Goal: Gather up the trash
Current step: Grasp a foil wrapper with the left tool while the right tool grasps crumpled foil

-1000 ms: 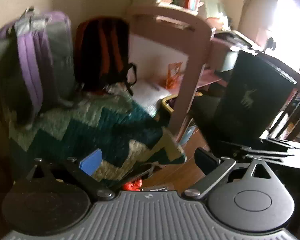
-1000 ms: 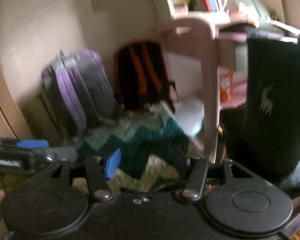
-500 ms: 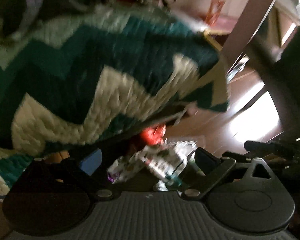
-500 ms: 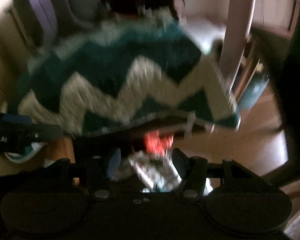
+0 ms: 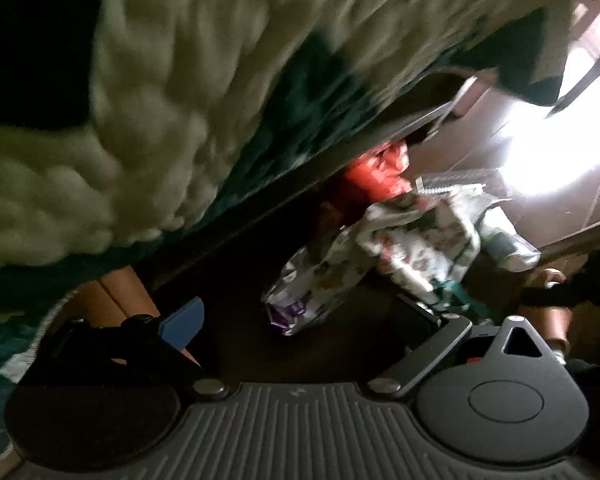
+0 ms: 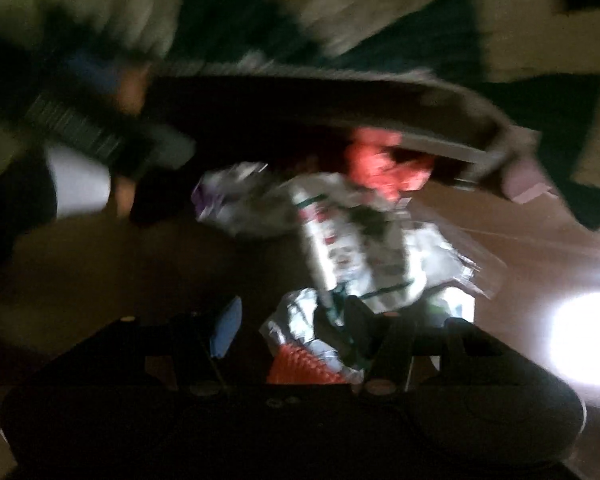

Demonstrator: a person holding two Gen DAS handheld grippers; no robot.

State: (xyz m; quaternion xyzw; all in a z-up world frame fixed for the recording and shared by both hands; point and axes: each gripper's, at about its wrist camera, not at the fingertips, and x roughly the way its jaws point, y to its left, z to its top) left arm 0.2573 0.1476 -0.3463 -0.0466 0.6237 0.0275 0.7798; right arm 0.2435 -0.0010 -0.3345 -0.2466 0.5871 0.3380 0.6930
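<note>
Both grippers have dropped closer to the floor, left gripper (image 5: 296,316) and right gripper (image 6: 288,324) spread wide before one red wrapper (image 5: 376,172) and roughly three crumpled white wrappers (image 5: 420,236) under the blanket (image 5: 180,100).

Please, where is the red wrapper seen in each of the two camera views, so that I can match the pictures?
Left wrist view: the red wrapper lies right of centre, under the edge of the knitted blanket.
Right wrist view: the red wrapper lies above centre, under the same dark edge, blurred.
Shared landmark: the white printed wrappers lie just in front of it in both views.
</note>
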